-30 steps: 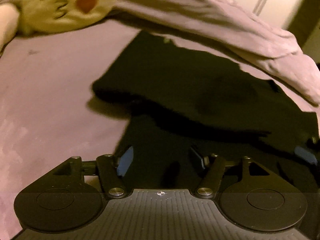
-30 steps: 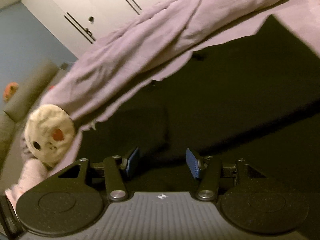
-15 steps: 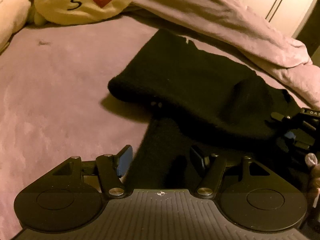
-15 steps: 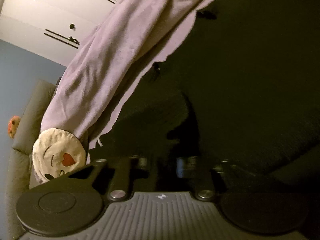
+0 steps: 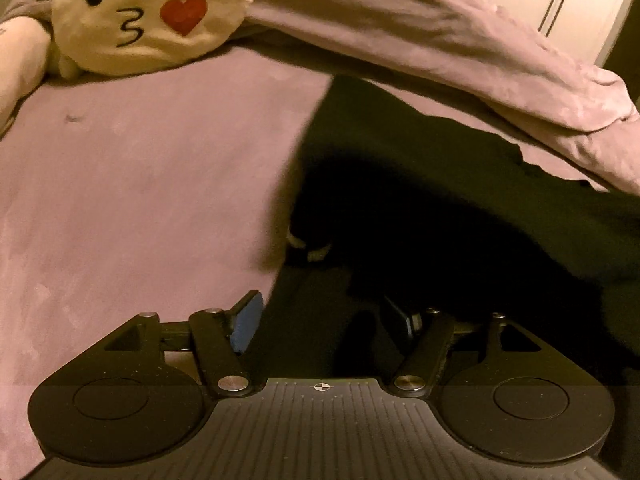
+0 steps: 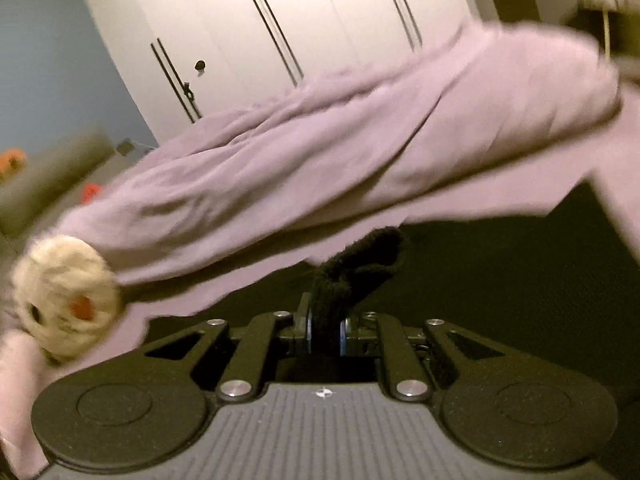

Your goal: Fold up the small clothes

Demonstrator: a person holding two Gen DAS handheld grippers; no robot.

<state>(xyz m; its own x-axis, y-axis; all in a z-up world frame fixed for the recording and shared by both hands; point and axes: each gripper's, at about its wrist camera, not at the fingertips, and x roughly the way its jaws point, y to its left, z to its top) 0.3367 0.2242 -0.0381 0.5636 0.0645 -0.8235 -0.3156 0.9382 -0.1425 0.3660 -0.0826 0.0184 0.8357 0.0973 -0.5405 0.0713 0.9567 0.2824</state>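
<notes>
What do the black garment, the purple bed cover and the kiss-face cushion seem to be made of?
Black garment: looks like a soft knit or fleece, with a fuzzy matte nap where the right tongs pinch it. Purple bed cover: probably short plush or velvety fabric, showing faint brushed patches. Kiss-face cushion: plush, stuffed, with a matte pile.

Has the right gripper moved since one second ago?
Yes. The right gripper, shut on the black garment, has tilted upward: the white wardrobe now fills more of its view.
</notes>
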